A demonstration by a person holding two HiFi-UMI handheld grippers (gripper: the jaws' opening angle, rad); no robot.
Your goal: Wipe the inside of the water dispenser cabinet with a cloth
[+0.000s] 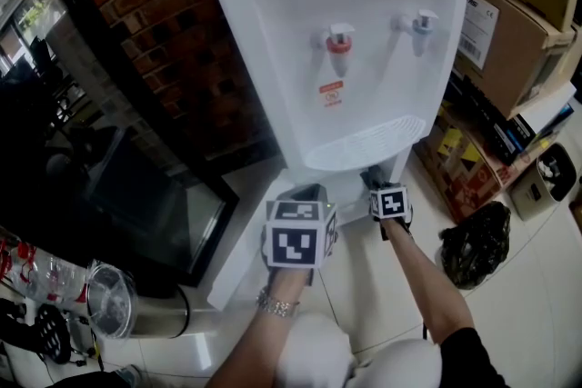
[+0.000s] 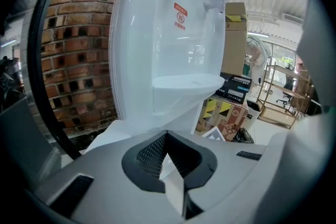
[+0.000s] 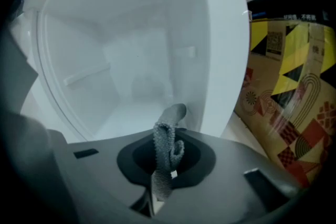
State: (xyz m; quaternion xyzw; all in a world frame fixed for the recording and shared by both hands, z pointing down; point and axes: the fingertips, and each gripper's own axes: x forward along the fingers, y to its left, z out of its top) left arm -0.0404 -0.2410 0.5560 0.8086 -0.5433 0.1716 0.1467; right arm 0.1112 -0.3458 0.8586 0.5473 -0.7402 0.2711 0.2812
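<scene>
The pale tiled floor (image 1: 518, 323) is carrying the white water dispenser (image 1: 346, 41), which is standing upright on it. To the dispenser's right a patterned cardboard box (image 1: 452, 161) is sitting on the tiles, with a dark crumpled bag (image 1: 475, 243) lying just beside it and a small bin (image 1: 544, 182) standing near.

Grey nubby cloth (image 3: 167, 149), upright, at open white disp. cabinet (image 3: 121, 60) front
</scene>
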